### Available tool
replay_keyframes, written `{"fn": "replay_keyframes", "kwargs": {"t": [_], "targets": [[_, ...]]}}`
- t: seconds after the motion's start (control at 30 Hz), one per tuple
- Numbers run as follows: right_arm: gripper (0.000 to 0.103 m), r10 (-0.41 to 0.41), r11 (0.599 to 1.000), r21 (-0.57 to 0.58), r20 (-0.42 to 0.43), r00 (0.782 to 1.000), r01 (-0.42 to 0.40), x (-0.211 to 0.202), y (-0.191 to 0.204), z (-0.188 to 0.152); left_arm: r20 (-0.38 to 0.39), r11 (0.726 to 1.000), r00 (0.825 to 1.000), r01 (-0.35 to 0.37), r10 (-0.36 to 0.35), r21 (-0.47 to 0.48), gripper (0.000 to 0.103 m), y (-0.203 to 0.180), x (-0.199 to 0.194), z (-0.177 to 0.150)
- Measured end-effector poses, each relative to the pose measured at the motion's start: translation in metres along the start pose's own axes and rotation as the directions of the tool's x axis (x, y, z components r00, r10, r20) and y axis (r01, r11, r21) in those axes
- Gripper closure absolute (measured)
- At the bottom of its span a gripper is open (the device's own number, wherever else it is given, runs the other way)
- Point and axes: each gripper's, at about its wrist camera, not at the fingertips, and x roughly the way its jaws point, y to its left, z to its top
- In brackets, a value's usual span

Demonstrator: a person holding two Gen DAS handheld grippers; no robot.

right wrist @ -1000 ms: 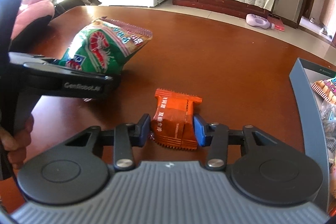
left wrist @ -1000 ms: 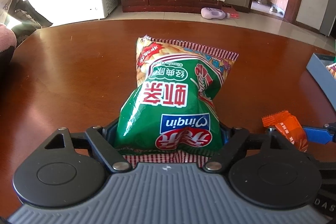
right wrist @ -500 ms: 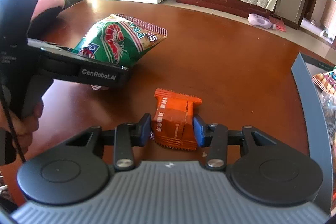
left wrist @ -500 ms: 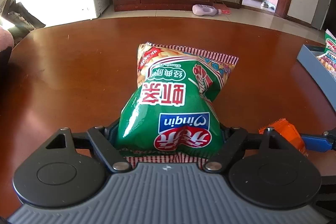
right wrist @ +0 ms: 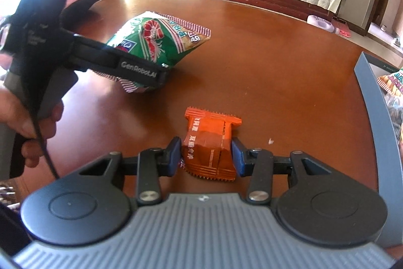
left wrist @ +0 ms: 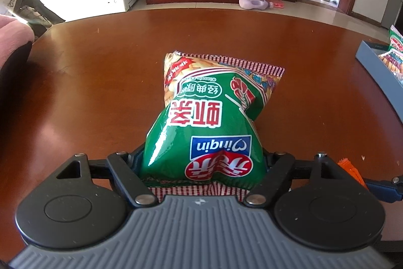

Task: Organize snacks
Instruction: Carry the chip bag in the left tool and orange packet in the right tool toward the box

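Note:
A green prawn-cracker bag (left wrist: 209, 117) is squeezed at its lower end between the pads of my left gripper (left wrist: 202, 163), which is shut on it. In the right wrist view the same bag (right wrist: 161, 42) hangs tilted in that gripper, its far end clear of the brown table (right wrist: 264, 62). My right gripper (right wrist: 206, 155) is shut on a small orange snack packet (right wrist: 209, 140), blue pads pressing its two sides. A corner of the orange packet (left wrist: 348, 168) shows at the right edge of the left wrist view.
A grey open box (right wrist: 370, 105) with several snack packs in it stands at the table's right edge, also the grey box (left wrist: 377, 69) in the left view. A person's hand (right wrist: 32, 122) holds the left gripper's handle. White crumbs (right wrist: 270, 141) lie near the orange packet.
Both grippers have shifted across the table with their packs still held. The green bag has come up and nearer in the right wrist view, and the bag looks pinched tighter.

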Motion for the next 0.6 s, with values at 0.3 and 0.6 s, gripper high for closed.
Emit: {"fn": "replay_keyframes", "kwargs": {"t": [0.3,0.6], "targets": [[0.059,0.025,0.999,0.034,0.027,0.999,-0.026,-0.013,-0.003,-0.007,0.011,0.999,0.999,-0.051,0.051,0.008,0.022,-0.003,-0.028,-0.01],[0.059,0.027,0.997,0.065,0.08,0.996,-0.033,-0.027,-0.023,-0.006,0.046,0.996,0.996,-0.084,0.082,0.029,0.022,-0.016,-0.059,-0.02]]}}
